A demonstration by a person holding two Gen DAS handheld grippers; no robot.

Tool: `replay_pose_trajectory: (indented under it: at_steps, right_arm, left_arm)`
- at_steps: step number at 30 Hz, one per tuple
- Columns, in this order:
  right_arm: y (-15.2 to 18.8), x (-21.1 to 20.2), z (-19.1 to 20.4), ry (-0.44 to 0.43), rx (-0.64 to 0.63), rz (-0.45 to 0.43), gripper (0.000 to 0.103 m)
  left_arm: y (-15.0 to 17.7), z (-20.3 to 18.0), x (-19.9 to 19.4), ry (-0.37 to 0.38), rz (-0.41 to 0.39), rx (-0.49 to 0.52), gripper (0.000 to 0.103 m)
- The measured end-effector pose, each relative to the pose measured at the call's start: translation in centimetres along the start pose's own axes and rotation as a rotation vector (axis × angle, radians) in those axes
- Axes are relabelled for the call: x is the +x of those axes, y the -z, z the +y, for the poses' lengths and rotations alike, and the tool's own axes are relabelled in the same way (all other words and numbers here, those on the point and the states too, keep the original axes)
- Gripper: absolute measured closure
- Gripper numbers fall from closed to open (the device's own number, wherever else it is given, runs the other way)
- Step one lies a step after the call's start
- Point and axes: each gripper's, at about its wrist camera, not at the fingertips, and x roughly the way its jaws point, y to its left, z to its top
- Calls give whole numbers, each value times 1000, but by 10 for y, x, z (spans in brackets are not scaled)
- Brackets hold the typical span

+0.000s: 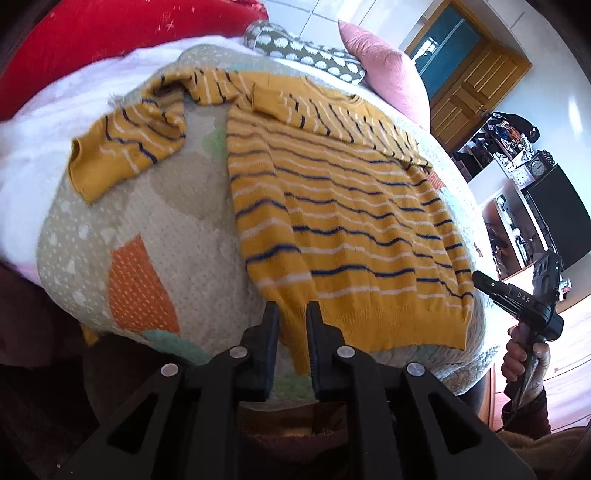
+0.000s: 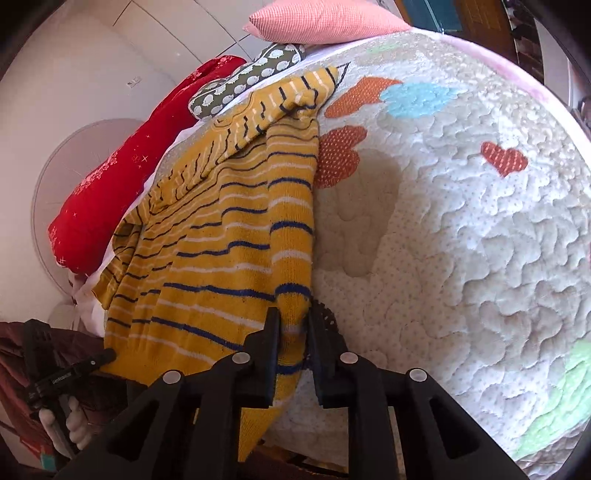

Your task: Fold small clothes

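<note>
A small mustard-yellow sweater with navy and white stripes [image 1: 343, 206] lies flat on a quilted bed cover [image 1: 173, 236]. Its left sleeve [image 1: 125, 147] is spread out to the side; the other sleeve is folded across the chest. My left gripper [image 1: 292, 314] is shut on the sweater's hem at its left bottom corner. My right gripper [image 2: 293, 321] is shut on the hem at the right bottom corner of the sweater [image 2: 221, 236]. The right gripper also shows at the right edge of the left wrist view [image 1: 480, 277].
A red pillow [image 1: 110, 33], a spotted cushion [image 1: 306, 51] and a pink pillow [image 1: 380, 62] lie at the head of the bed. A wooden door [image 1: 469, 77] and cluttered shelves [image 1: 513, 147] stand at the right. The cover [image 2: 461, 221] extends right of the sweater.
</note>
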Motion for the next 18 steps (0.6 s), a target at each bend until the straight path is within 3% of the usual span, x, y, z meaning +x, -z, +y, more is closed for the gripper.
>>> replay_pose_trajectory:
  at_steps: [3,5,6,12,16,18]
  right_arm:
    - [-10,-10,-4,41,14,-54,78]
    - [-15,-13,-10,55,32,-77,78]
    - [-17,-13,-13,60,45,-80,78]
    - [-13,-6,-25,75,90,-62,78]
    - [-11,-11,-34,106,112,-71,78]
    - [-13,-14,-38,130,121,-77,78]
  left_arm:
    - [-25,-6,-18,-35,-77,31,79]
    - [-54,-7,-19,-39,-117,12,59]
    - [-72,-7,-14,-38,-129,3,56]
    - [-181,-4,68,-72,-85,-23,54]
    - [-234,-10,142,-260,-35,54,54]
    - [-247,-7,175,-317,14,64,54]
